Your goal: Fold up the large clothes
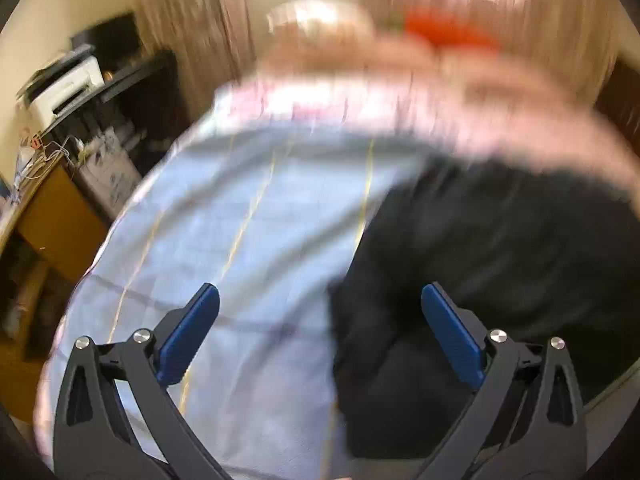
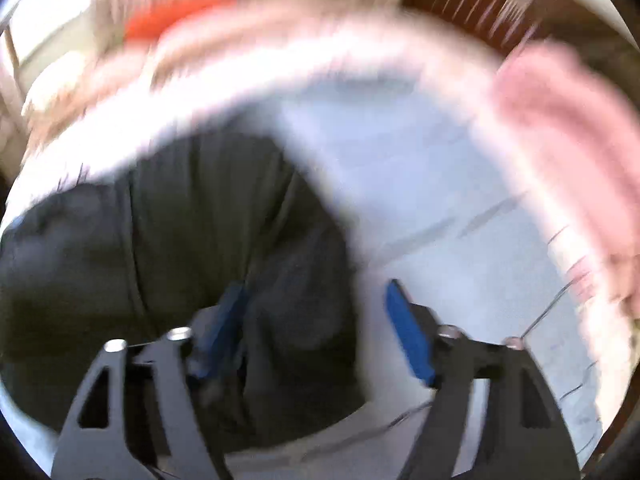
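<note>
A large black garment [image 1: 480, 264] lies on a light blue checked bedsheet [image 1: 248, 220]. In the left wrist view it fills the right half, and my left gripper [image 1: 320, 296] is open above its left edge, holding nothing. In the right wrist view the black garment [image 2: 180, 248] fills the left and centre. My right gripper [image 2: 314, 300] is open over its right edge, its left finger [image 2: 224, 332] over the cloth, its right finger [image 2: 408, 336] over the sheet [image 2: 460, 216]. Both views are motion-blurred.
A pink-white blanket [image 1: 460, 92] lies along the far side of the bed, with something orange-red [image 1: 448, 32] behind it. A pink cloth [image 2: 568, 132] lies at the right. A desk with a printer [image 1: 64, 88] and cables stands left of the bed. Curtains hang behind.
</note>
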A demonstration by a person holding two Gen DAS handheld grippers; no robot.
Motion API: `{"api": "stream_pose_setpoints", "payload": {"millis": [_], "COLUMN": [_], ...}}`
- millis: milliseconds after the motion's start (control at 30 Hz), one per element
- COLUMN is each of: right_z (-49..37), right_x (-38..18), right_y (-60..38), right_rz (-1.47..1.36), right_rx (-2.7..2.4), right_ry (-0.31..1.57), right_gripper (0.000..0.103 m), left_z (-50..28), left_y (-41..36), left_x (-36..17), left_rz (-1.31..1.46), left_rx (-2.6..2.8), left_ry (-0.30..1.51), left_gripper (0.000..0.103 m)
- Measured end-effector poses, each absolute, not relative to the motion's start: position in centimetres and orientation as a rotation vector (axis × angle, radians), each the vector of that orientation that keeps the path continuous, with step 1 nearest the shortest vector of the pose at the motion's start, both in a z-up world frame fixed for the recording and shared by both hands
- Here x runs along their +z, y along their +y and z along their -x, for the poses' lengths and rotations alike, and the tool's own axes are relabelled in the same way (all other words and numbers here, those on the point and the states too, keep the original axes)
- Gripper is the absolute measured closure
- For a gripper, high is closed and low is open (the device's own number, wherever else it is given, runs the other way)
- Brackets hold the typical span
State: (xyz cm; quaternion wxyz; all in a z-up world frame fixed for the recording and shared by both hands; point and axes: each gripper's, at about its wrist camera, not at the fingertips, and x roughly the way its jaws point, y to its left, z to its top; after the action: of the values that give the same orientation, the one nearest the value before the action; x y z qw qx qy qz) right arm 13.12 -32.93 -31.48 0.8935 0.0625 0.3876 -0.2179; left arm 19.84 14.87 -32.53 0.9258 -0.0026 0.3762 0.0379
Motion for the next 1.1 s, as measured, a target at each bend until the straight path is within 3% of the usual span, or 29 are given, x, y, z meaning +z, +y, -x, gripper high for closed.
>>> {"api": "stream_pose_setpoints", "payload": {"millis": [67, 167, 200, 300, 533, 600, 667, 700, 767, 867, 933, 1100], "right_z": [-14.9, -17.8, -17.5, -16.7, -15.4, -15.8, -16.2, -15.6, -15.0, -15.9, -17.4, -21.4], "right_x": [-32.4, -38.3, -40.0, -42.1, -40.0, -41.0, -39.4, -37.7, -34.9, -33.3, -34.2, -38.0], "right_y": [-31.5, -31.0, -31.7, -32.4, -31.4, -32.0, -31.1, -29.8, -26.5, -21.6, -19.5, -20.8], "right_rz": [-0.002, 0.164, 0.136, 0.009, 0.080, 0.065, 0.075, 0.067, 0.055, 0.028, -0.016, -0.137], "right_rx": [-0.405, -0.449, -0.439, -0.483, -0.570, -0.534, -0.603, -0.610, -0.554, -0.378, -0.302, -0.256], "right_ry": [0.836, 1.038, 1.017, 1.002, 0.927, 0.967, 0.930, 0.857, 0.718, 0.647, 0.685, 0.768], "right_gripper": [0.011, 0.010, 0.003, 0.001, 0.001, 0.001, 0.007, 0.008, 0.007, 0.001, 0.001, 0.001], "left_z": [-20.4, -23.6, -24.2, -23.7, -22.3, -23.6, -23.5, -23.2, -22.5, -23.2, -24.1, -28.0], "left_y": [13.1, 11.1, 11.6, 13.5, 12.9, 12.8, 12.1, 11.3, 9.1, 5.2, 2.5, -2.0], "left_x": [-32.1, -37.7, -40.2, -43.6, -39.8, -41.5, -39.1, -37.6, -33.8, -31.0, -31.2, -38.3], "left_rz": [-0.033, -0.168, -0.138, 0.082, -0.018, -0.039, -0.029, -0.037, -0.017, 0.082, 0.068, -0.056], "left_rx": [0.021, 0.074, 0.081, 0.028, 0.105, 0.094, 0.126, 0.129, 0.132, -0.016, -0.066, -0.174], "left_ry": [0.769, 0.930, 0.980, 0.969, 0.863, 0.979, 0.897, 0.846, 0.713, 0.673, 0.671, 0.742], "left_gripper": [0.002, 0.002, 0.002, 0.002, 0.002, 0.003, 0.015, 0.014, 0.004, 0.002, 0.002, 0.002]}}
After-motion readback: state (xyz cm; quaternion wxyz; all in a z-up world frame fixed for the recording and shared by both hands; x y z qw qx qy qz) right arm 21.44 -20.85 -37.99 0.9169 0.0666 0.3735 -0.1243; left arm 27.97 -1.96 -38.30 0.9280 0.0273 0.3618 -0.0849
